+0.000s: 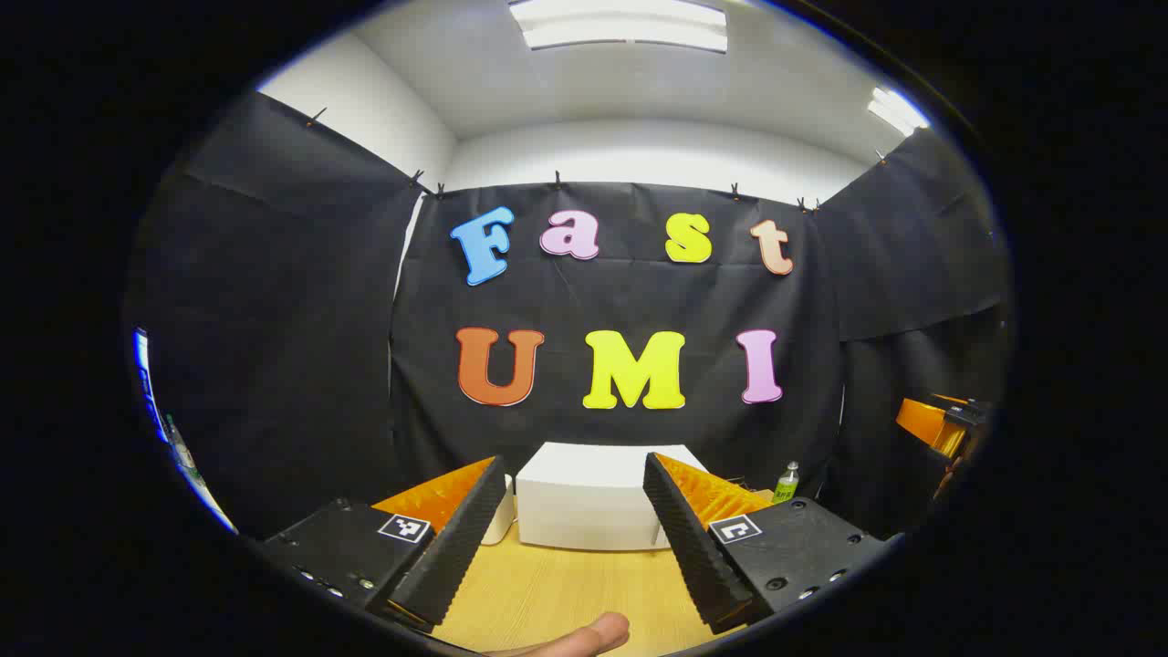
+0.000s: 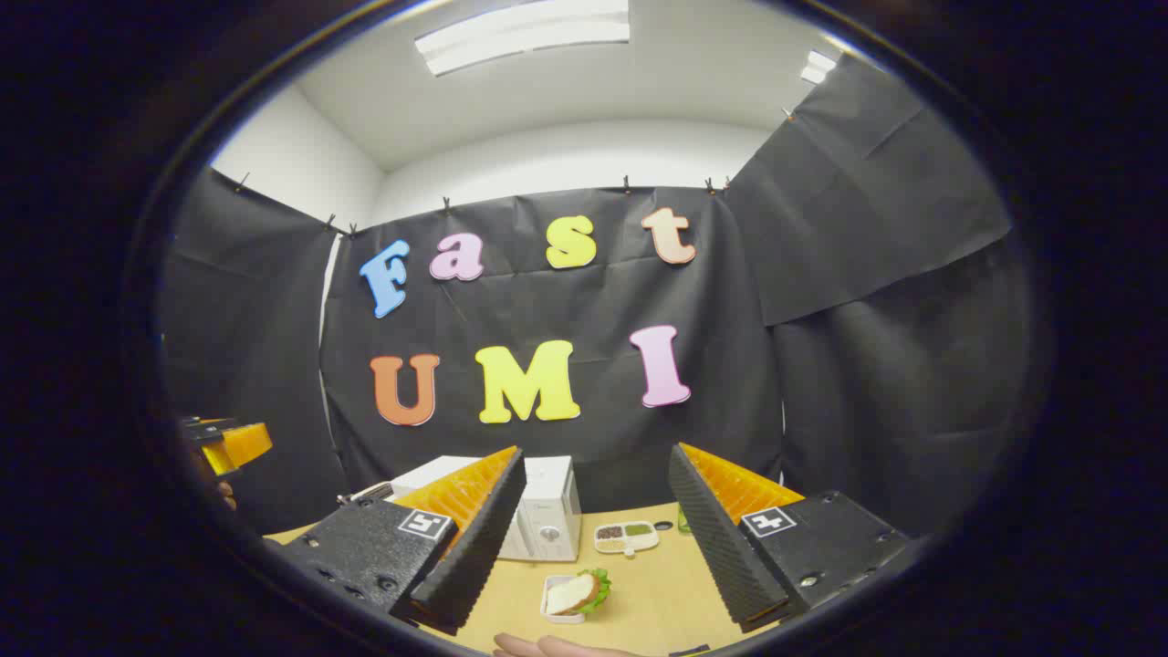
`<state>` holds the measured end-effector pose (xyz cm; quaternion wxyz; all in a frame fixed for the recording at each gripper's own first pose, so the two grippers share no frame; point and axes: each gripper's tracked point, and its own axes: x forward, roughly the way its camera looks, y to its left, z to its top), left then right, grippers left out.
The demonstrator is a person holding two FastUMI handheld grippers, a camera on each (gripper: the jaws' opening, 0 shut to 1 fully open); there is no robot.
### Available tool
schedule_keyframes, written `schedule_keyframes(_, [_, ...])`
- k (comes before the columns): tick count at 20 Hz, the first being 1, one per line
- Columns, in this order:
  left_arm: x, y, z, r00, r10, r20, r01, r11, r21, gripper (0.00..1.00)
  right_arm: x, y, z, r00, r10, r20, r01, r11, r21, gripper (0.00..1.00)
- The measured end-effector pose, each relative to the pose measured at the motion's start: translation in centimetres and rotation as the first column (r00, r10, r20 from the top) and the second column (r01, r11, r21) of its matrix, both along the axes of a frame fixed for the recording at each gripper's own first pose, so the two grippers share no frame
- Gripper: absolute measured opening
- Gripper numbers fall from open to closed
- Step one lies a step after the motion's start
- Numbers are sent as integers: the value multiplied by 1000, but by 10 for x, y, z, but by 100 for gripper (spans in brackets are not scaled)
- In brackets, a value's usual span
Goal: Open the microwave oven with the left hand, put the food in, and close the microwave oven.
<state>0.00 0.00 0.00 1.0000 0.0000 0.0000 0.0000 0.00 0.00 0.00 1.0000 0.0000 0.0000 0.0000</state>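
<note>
Two claws were up over the wooden worktop (image 2: 657, 584), both with their fingers spread wide and nothing between them. In the left gripper view we saw the left claw (image 1: 573, 529) released, its fingers framing the white microwave oven (image 1: 584, 506), which sat farther off on the worktop with its door closed. A fingertip (image 1: 584, 637) of the person showed at the bottom edge of that view, just below the gap between the fingers. Beside the microwave oven on one side stood a small white rounded object (image 1: 502, 516) that we could not identify, and on the other side, near the black cloth wall, a small green-labelled bottle (image 1: 787, 482). Far off at the edge of that view we saw part of the other gripper.

In the right gripper view the right claw (image 2: 593, 538) was likewise released and grasped nothing. Between its fingers, close to us on the worktop, lay the food: a sandwich with green lettuce (image 2: 584, 591) in a small white tray (image 2: 555, 610). Beyond it sat a white sectioned dish (image 2: 626, 537) holding small portions of dark and green items. The microwave oven (image 2: 547, 511) stood just beside that dish, partly hidden behind one finger, its dial facing us. Part of a hand (image 2: 547, 646) showed at the bottom edge.
</note>
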Motion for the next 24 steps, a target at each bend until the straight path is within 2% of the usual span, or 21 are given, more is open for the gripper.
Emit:
schedule_keyframes(2, [0,-2,1,1000,-3,14,3,1000,14,95,-2,-1,0,1000,7,2,-7,1000,6,92])
schedule_keyframes(3, [0,-3,-1,1000,-5,8,5,1000,22,95,-3,-2,0,1000,10,3,-10,1000,9,100])
schedule_keyframes(4, [-1,-3,-4,1000,-8,2,8,1000,29,95,-5,-3,-1,1000,14,6,-14,1000,11,91])
schedule_keyframes(10, [6,-8,-10,999,-39,-19,39,999,31,95,-6,-5,-6,1000,23,10,-23,999,31,91])
schedule_keyframes(12, [11,-8,-9,1000,-25,-6,25,1000,13,95,-4,-7,-10,1000,27,2,-27,999,34,91])
schedule_keyframes(17, [46,1,5,994,24,105,-23,1000,-13,95,-4,-13,-23,999,42,-12,-42,999,33,91])
schedule_keyframes(18, [57,2,5,993,38,115,-36,999,-15,95,-4,-15,-25,999,43,-10,-43,999,31,100])
schedule_keyframes(19, [66,1,-1,993,48,112,-45,999,-20,95,-5,-18,-25,999,42,-6,-42,999,31,100])
schedule_keyframes(20, [77,-3,-7,994,45,104,-42,999,-30,95,-4,-21,-26,999,40,-3,-40,999,33,91])
schedule_keyframes(21, [87,-12,-14,995,30,93,-26,999,-46,95,-5,-25,-28,999,35,-4,-35,999,36,91])
schedule_keyframes(22, [97,-21,-20,997,7,80,-2,998,-62,95,-5,-28,-30,999,31,-7,-31,999,38,100])
schedule_keyframes(24, [121,-41,-34,996,-43,77,50,995,-84,95,-4,-36,-34,1000,16,-11,-16,999,36,100])
